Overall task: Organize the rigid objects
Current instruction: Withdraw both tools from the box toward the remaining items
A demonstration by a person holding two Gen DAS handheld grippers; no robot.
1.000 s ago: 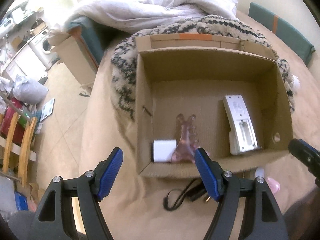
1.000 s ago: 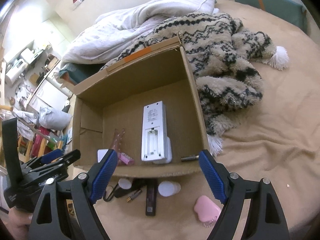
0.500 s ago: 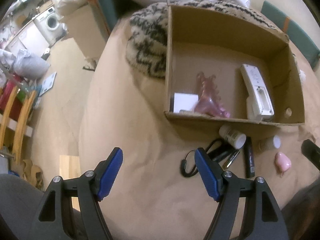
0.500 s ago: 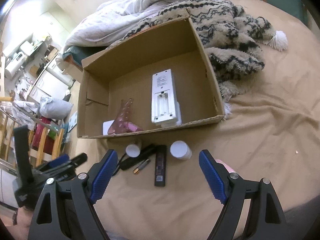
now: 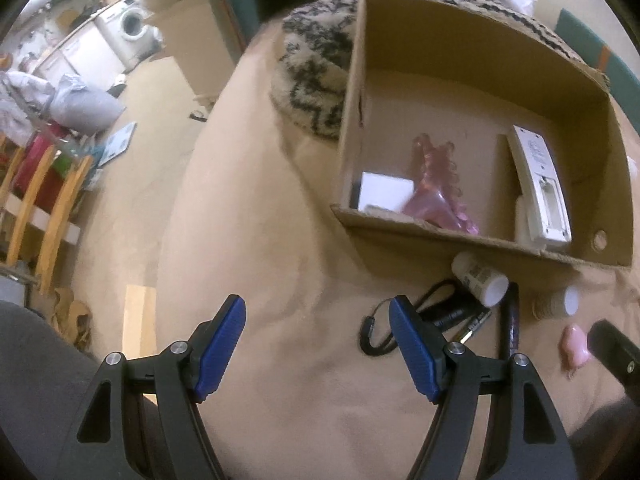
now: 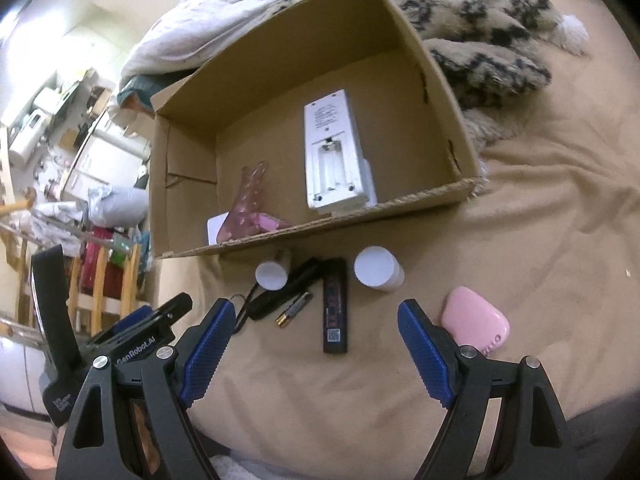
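Both grippers are empty, with their blue pads standing wide apart — the right gripper [image 6: 312, 344] hangs over the little things on the tan bed cover [image 6: 540, 200], and the left gripper [image 5: 316, 344] hangs over bare cover at about 8 o'clock from them. The cardboard box [image 6: 280, 64] sits at 12 o'clock in the right view and already has a white remote [image 6: 334, 152], a pink see-through toy [image 6: 250, 204] and a small white block [image 6: 216, 226] inside. The things left to put away lie in a row just in front of the box: two small white-capped bottles [image 6: 378, 270], a long black stick [image 6: 335, 306], a battery [image 6: 294, 310], a black corded thing [image 6: 276, 296] and a pink case [image 6: 476, 326] at 3 o'clock, right beside the right pad. Here is what I think could go wrong. The stick, the battery and the corded thing lie very close together, so pads closing on one may bump or drag its neighbor. The battery is thin and round — it may roll away or slip out. The bottles may roll too on the soft, bumpy cover. The cord's loop could catch on a pad and pull other things along. The box's front wall is just behind the row, so a low lift could knock into it.
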